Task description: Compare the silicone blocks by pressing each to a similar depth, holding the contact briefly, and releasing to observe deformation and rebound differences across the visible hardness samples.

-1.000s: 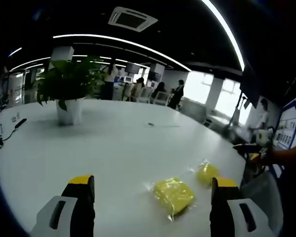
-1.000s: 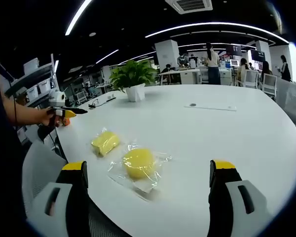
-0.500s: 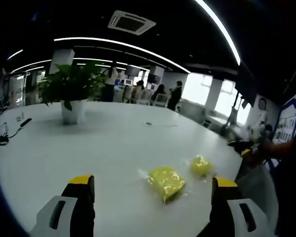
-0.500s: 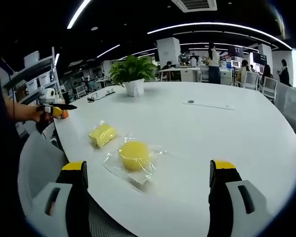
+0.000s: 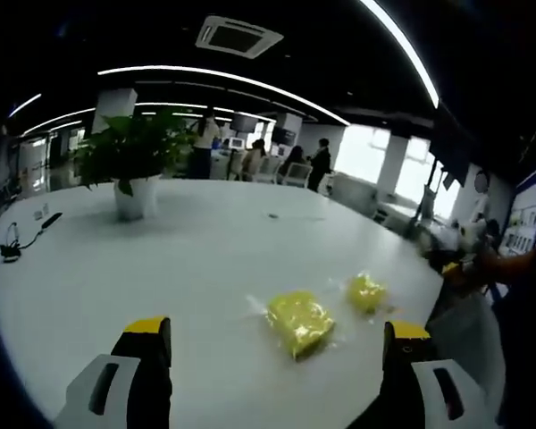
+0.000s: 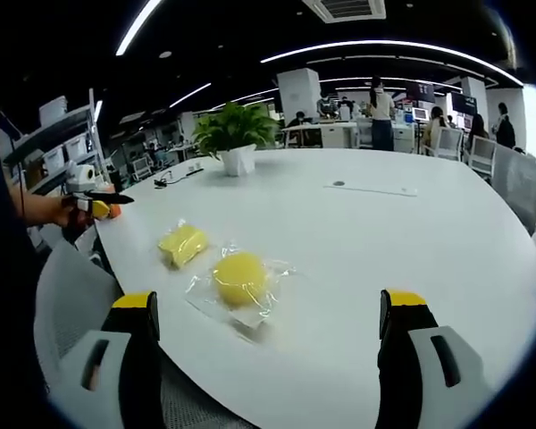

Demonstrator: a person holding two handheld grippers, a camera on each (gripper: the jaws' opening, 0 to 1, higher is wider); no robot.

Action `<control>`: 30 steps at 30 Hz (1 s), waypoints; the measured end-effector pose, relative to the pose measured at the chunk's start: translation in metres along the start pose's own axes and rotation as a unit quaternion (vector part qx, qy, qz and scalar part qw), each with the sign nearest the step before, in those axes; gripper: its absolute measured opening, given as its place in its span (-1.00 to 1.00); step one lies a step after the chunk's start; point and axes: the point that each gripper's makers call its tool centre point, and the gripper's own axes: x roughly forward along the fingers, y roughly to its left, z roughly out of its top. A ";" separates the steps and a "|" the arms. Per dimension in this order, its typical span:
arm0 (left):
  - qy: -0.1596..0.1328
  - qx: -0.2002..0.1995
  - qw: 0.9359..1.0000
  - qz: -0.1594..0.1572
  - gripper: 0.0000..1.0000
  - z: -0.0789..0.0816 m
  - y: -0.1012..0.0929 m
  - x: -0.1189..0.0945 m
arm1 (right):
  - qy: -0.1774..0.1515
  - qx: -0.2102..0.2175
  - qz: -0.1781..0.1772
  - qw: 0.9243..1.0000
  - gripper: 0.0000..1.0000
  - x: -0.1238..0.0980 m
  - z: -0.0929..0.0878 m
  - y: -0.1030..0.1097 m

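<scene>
Landmark: the potted plant [image 5: 129, 161] standing on the white surface [image 5: 188, 259].

Left gripper view: the left tongs [image 5: 272, 344] are spread wide, nothing between the jaws, clear of the surface. A square yellow block [image 5: 299, 319] in clear wrap lies on the surface, well away from the plant toward the near edge. A second, smaller yellow block [image 5: 366, 291] lies just beside it, farther still from the plant; its shape is blurred and hard to make out. A dark cable [image 5: 22, 237] lies near the plant at the surface edge, partly cut off. At the far side from the plant a hand [image 5: 496, 265] shows, blurred; what it holds cannot be told.

Right gripper view: the right tongs [image 6: 268, 308] are likewise spread wide and empty, above the surface edge. The round yellow block [image 6: 239, 277] in crinkled wrap lies nearest, well apart from the plant [image 6: 235, 138]; the square block [image 6: 182, 243] sits between it and the plant, just beside the round one. The other tongs [image 6: 94, 198] show small beyond the surface edge, in a hand; their opening cannot be judged there.
</scene>
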 end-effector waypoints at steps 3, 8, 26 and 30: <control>0.003 -0.001 1.000 -0.004 1.00 -0.001 -0.002 0.000 | 0.002 0.006 -0.001 1.000 0.93 0.000 -0.005 0.000; 0.010 0.013 0.999 0.028 1.00 -0.009 0.009 0.001 | 0.004 0.005 0.000 1.000 0.93 0.000 -0.007 0.002; -0.001 -0.013 0.999 0.032 1.00 -0.010 0.009 -0.012 | 0.011 0.008 0.001 1.000 0.93 0.004 -0.013 0.008; 0.011 -0.025 0.998 0.051 1.00 -0.016 0.014 -0.012 | 0.007 0.009 0.000 1.000 0.93 0.006 -0.012 0.007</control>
